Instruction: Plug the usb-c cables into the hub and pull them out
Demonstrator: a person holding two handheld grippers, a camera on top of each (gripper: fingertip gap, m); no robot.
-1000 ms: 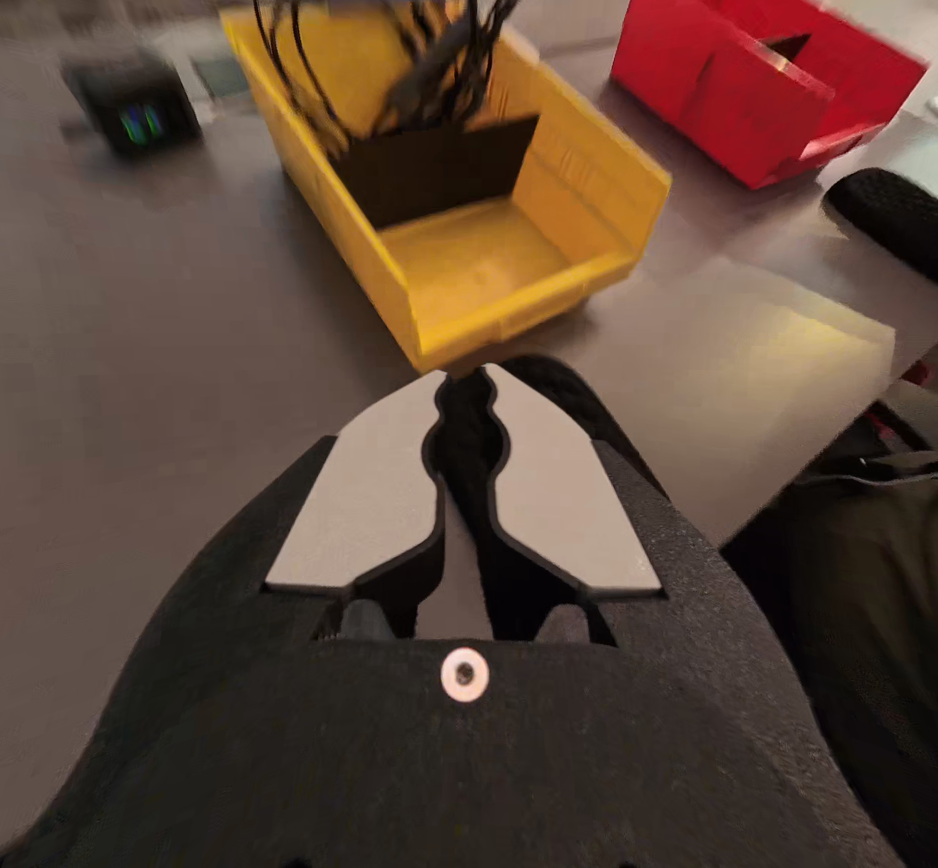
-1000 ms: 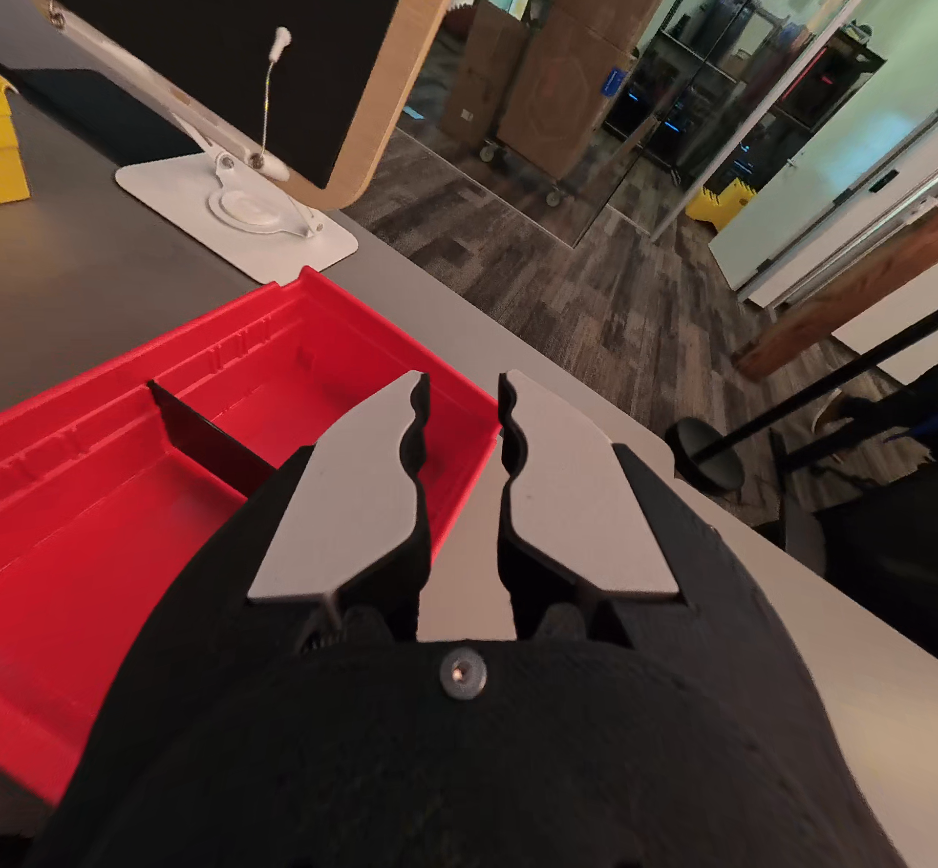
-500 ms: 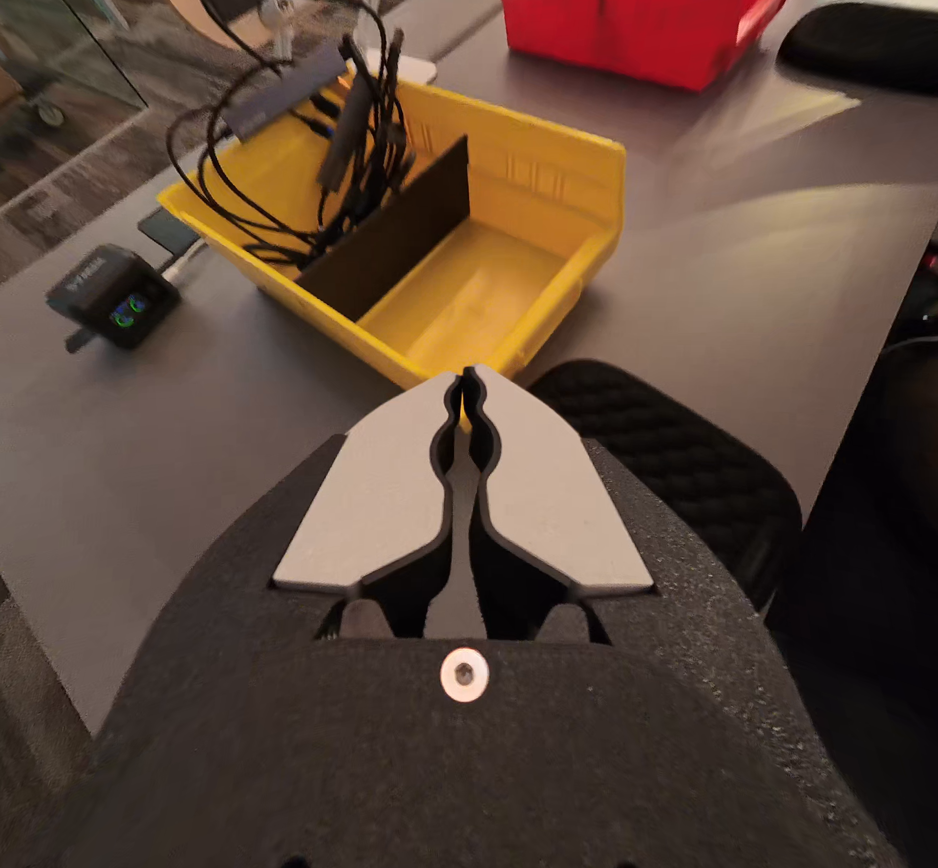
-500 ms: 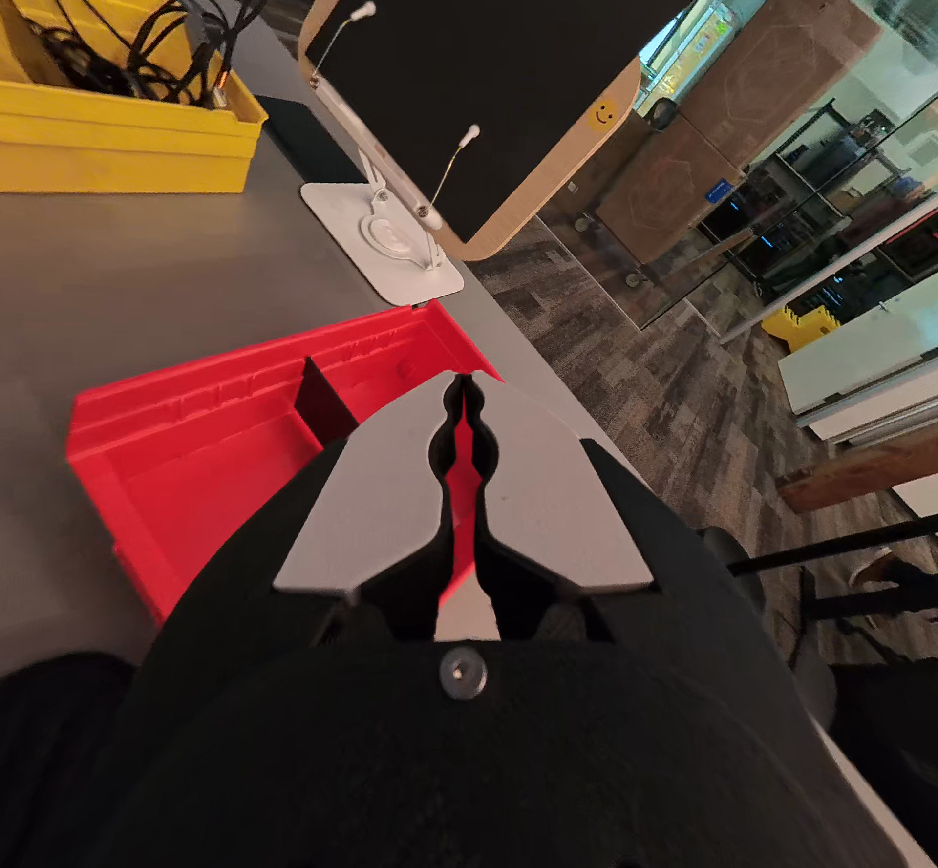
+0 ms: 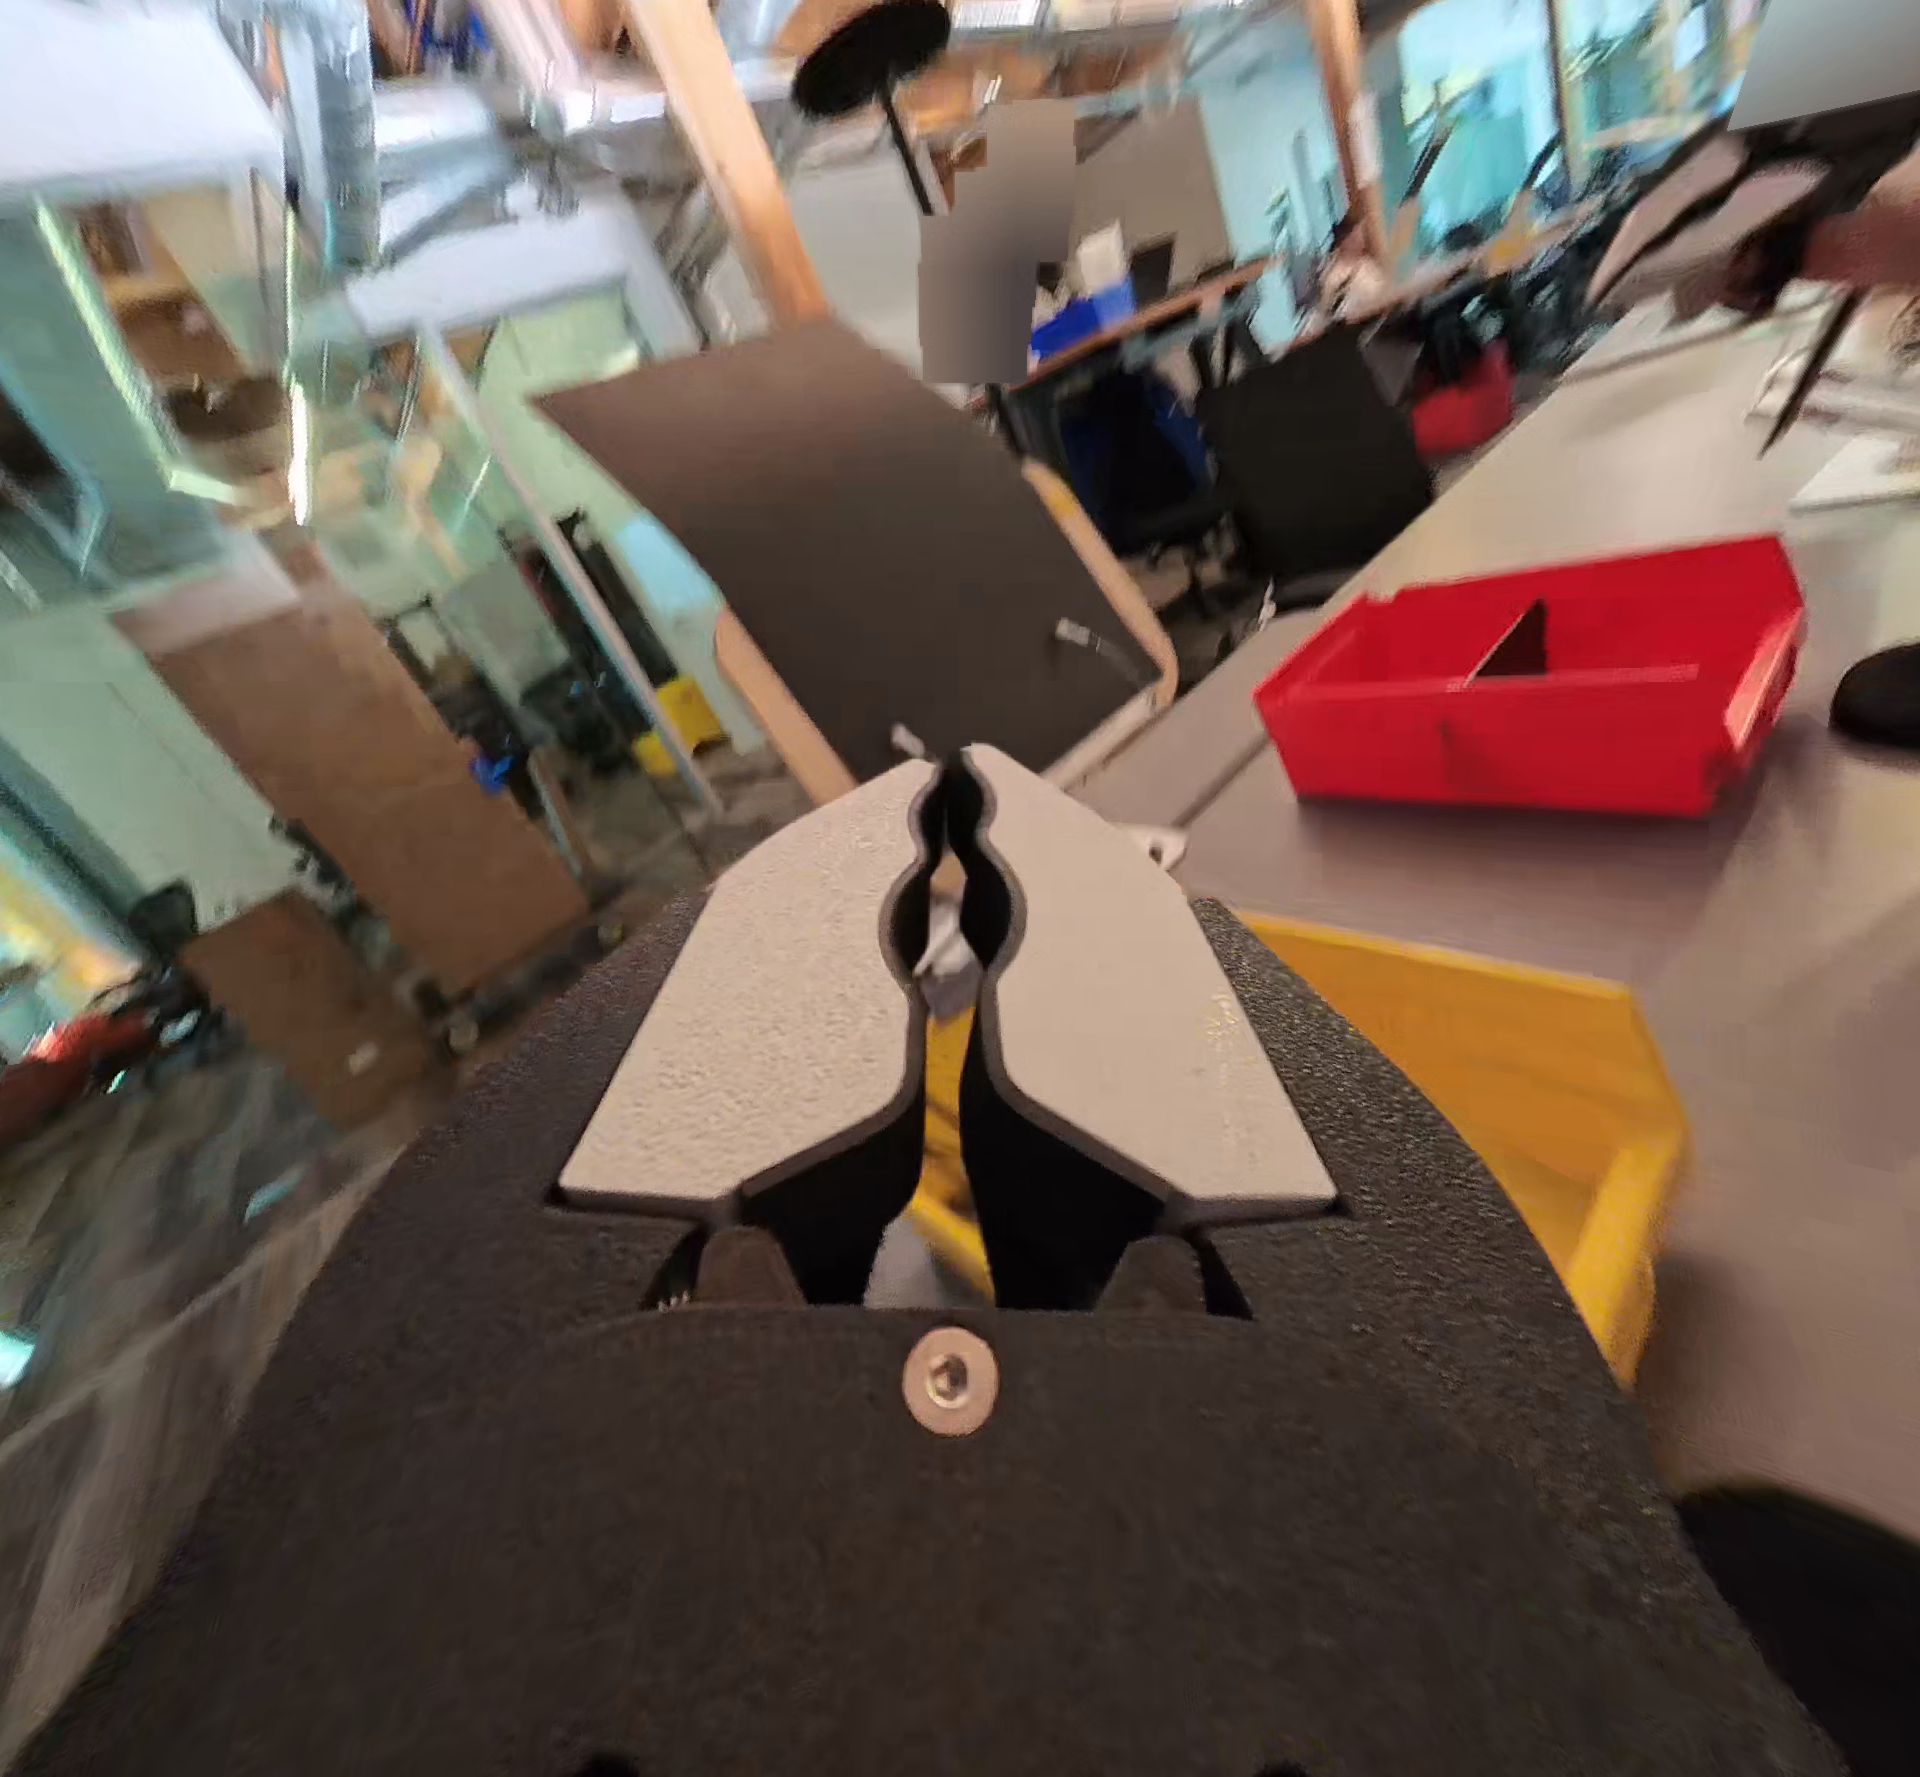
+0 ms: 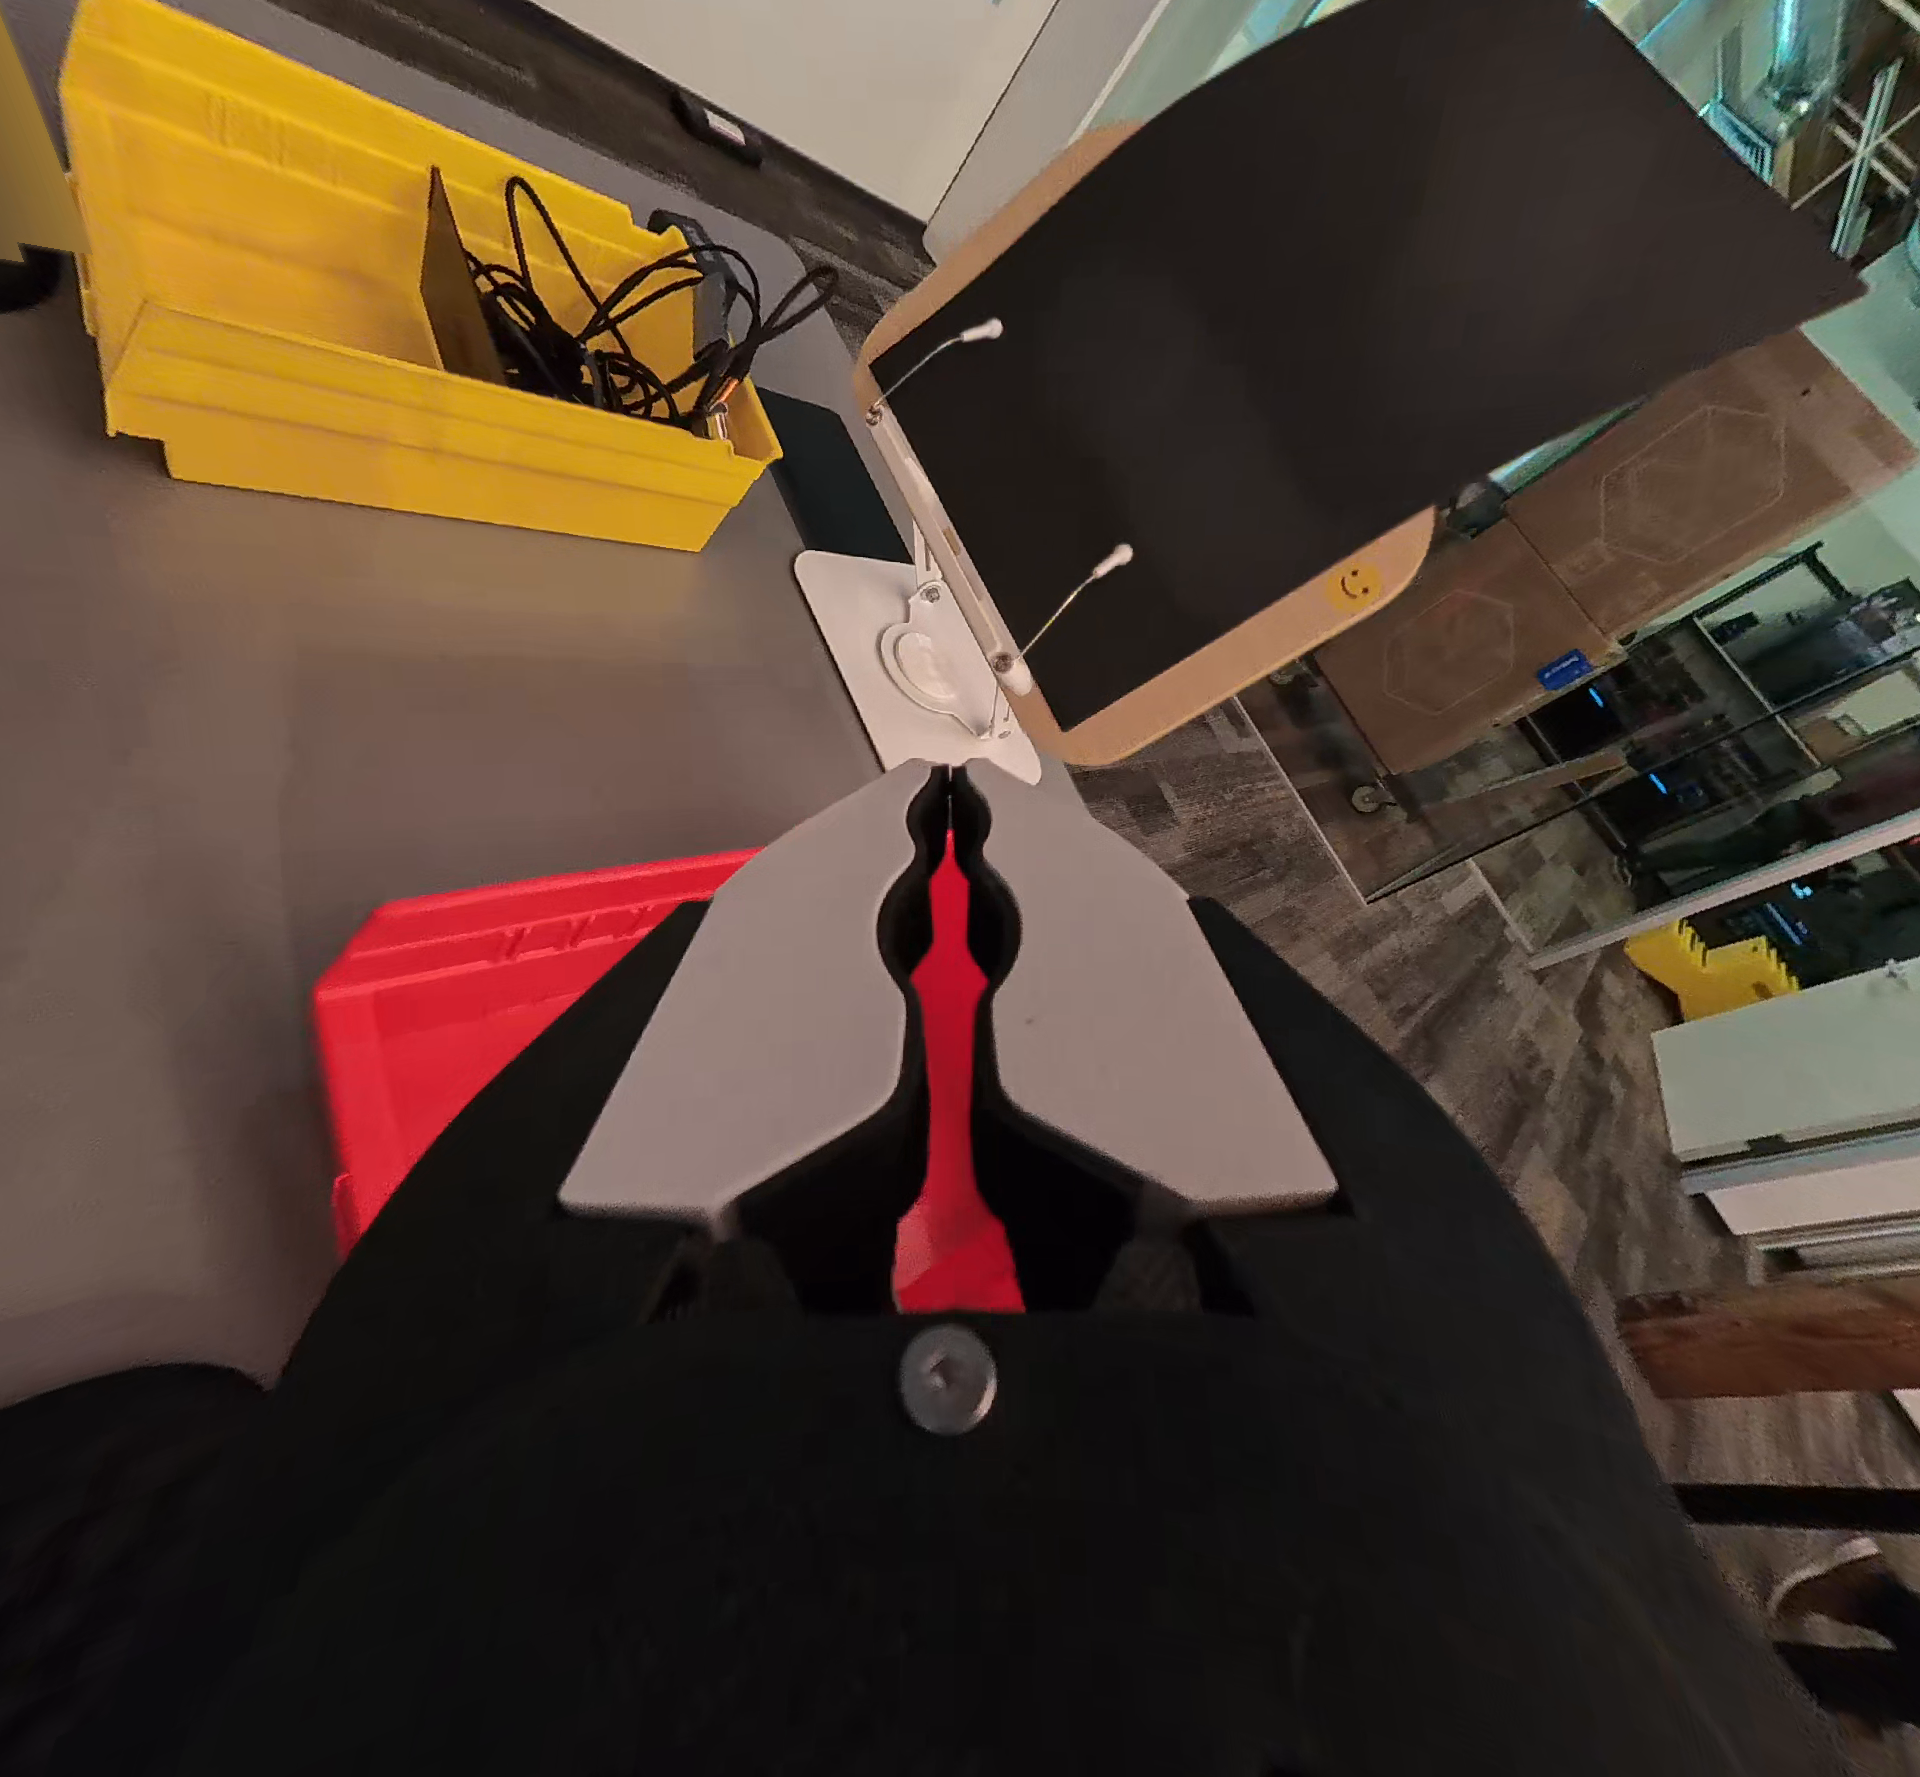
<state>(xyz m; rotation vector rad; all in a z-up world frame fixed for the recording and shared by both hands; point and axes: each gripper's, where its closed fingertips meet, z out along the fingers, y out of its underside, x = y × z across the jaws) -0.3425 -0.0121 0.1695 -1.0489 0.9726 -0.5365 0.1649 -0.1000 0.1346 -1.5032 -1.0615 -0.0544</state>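
The left gripper (image 5: 954, 771) has its grey fingers closed together, holding nothing, above the yellow plastic bin (image 5: 1496, 1083). The right gripper (image 6: 948, 777) is closed and empty too, above the red plastic bin (image 6: 499, 979). Only the right wrist view shows the black usb-c cables (image 6: 613, 325), tangled inside the yellow bin near the far edge of the grey counter (image 6: 416, 688); I cannot make out the hub.

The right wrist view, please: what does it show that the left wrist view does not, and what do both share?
Only the right wrist view shows the black cables lying in the yellow bin, and the right gripper, shut and empty. Only the left wrist view shows the left gripper, also shut and empty. Both show the yellow bin, the red bin and the dark panel.
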